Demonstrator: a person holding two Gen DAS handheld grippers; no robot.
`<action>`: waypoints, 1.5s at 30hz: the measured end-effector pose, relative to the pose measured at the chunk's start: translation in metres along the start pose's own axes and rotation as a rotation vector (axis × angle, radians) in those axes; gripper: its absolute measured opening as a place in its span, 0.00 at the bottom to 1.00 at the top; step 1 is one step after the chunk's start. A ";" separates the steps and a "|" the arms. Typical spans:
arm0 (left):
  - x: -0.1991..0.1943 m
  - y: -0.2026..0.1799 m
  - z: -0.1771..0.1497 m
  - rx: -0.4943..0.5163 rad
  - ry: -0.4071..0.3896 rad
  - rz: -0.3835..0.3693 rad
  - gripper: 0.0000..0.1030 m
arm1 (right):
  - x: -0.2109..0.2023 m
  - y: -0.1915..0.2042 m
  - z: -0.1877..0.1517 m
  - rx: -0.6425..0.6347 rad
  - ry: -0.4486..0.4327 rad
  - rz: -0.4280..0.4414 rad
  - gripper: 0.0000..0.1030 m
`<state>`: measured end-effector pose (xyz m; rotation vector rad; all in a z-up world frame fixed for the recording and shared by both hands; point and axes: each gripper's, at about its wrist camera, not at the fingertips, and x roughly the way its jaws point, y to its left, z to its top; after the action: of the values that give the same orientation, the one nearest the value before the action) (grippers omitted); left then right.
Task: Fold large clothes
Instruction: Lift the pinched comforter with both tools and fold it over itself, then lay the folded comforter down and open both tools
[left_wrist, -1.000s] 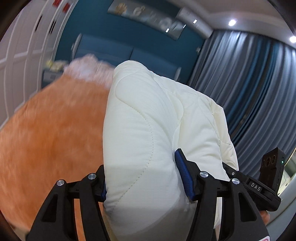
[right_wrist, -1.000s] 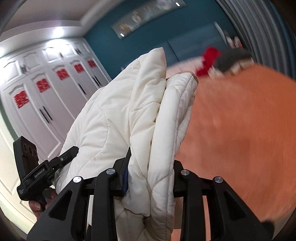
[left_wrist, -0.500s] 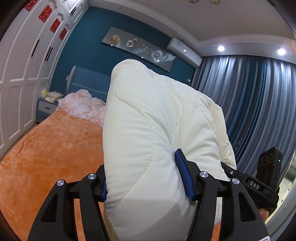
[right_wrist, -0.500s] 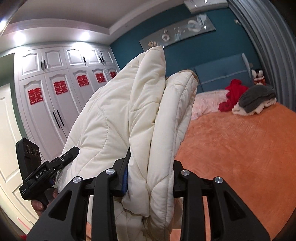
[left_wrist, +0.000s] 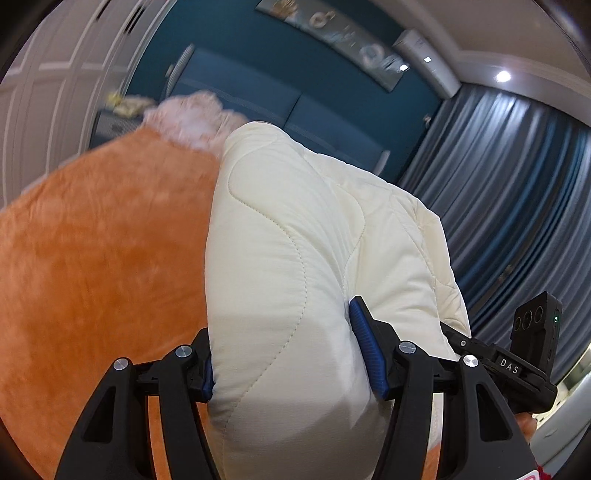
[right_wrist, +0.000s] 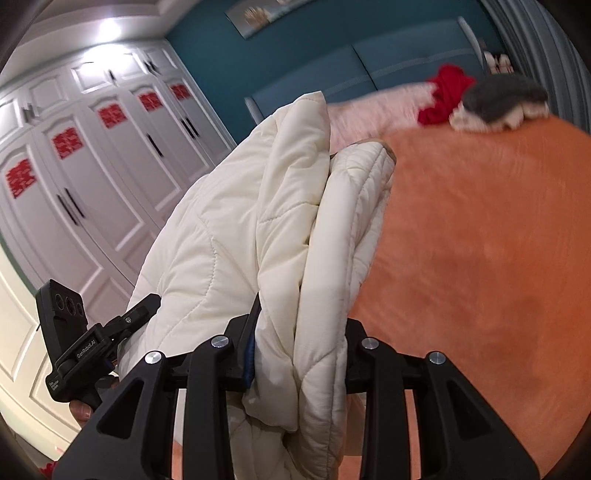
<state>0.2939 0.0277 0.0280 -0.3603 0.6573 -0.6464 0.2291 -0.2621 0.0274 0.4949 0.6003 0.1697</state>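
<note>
Above the orange bed (right_wrist: 480, 258) | cream padded coat (left_wrist: 295, 258) held up, stretched sideways between both hands | left fingers (left_wrist: 364, 347) and right fingers (right_wrist: 249, 350) squeezing its edges | bed ahead and below

Bedroom with deep teal wall (left_wrist: 229, 40), padded blue headboard (right_wrist: 406, 62), plush orange bedspread (right_wrist: 498, 258), white panelled wardrobe doors (right_wrist: 110, 184) bearing red paper cutouts, grey-blue pleated curtains (left_wrist: 517, 206), recessed ceiling spotlight (left_wrist: 503, 76), long framed wall picture (left_wrist: 332, 33).
</note>
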 end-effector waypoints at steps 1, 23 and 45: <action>0.007 0.007 -0.006 -0.008 0.014 0.004 0.56 | 0.008 -0.005 -0.004 0.008 0.014 -0.006 0.29; 0.078 0.090 -0.084 -0.115 0.221 0.108 0.60 | 0.086 -0.071 -0.081 0.169 0.196 -0.088 0.50; 0.074 -0.001 -0.021 0.179 0.151 0.378 0.57 | 0.058 0.034 -0.028 -0.203 0.075 -0.222 0.40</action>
<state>0.3246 -0.0240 -0.0197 -0.0165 0.7811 -0.3681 0.2601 -0.2044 -0.0045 0.2241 0.6986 0.0368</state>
